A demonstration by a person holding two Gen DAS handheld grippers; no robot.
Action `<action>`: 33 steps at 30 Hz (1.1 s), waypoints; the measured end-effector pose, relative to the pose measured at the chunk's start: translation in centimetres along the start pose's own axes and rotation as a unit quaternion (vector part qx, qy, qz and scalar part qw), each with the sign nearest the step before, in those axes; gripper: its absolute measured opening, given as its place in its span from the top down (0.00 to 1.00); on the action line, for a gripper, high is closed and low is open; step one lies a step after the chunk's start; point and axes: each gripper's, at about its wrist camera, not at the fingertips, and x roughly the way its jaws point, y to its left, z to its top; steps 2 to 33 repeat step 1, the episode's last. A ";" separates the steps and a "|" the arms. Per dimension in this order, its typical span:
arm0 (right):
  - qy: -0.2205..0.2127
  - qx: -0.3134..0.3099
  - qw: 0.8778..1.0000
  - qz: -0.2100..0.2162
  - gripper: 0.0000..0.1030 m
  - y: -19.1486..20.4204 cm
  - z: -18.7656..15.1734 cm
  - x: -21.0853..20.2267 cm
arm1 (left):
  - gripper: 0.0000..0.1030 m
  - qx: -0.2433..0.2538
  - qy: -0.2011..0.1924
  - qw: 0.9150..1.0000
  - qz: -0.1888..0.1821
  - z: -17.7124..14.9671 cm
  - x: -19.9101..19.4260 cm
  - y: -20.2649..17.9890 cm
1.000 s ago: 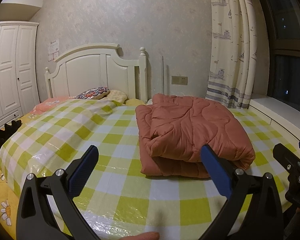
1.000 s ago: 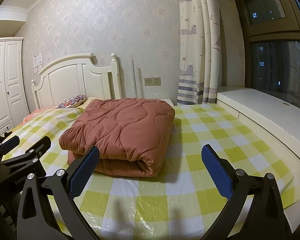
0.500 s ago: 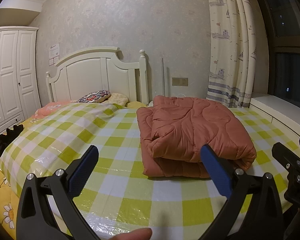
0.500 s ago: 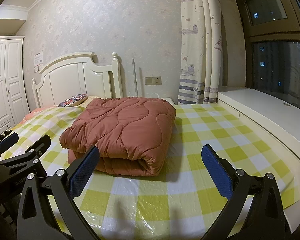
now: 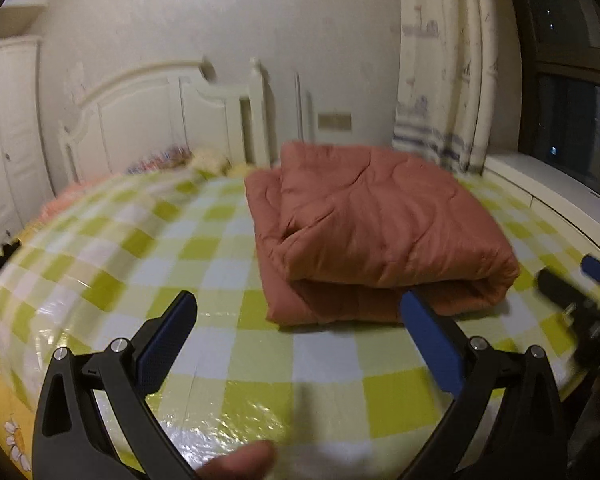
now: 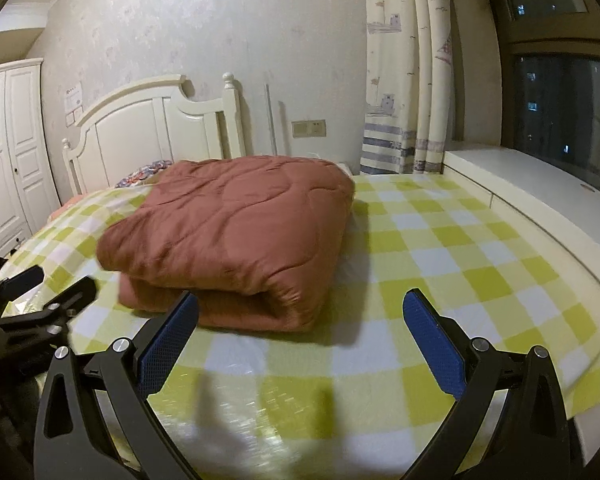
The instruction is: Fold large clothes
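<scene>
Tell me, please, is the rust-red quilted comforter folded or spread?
Folded: the rust-red quilted comforter lies in stacked layers with a rounded fold edge, on the checked sheet.

A rust-red quilted comforter (image 6: 236, 236) lies folded into a thick, roughly rectangular bundle of stacked layers on the green-and-white checked bed cover (image 6: 440, 248). In the right wrist view it sits toward ten o'clock of centre, its rounded fold edge facing the camera. In the left wrist view the comforter (image 5: 372, 224) lies toward one o'clock, its looser layered edges at the left.
</scene>
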 end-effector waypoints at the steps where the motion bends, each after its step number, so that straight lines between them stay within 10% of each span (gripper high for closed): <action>1: 0.002 -0.003 1.000 -0.012 0.05 -1.2 0.7 0.3 | 0.02 -0.007 0.008 1.000 -0.004 0.4 0.6 1.1; 33: 0.002 -0.003 1.000 -0.012 0.05 -1.2 0.7 0.3 | 0.02 -0.007 0.008 1.000 -0.004 0.4 0.6 1.1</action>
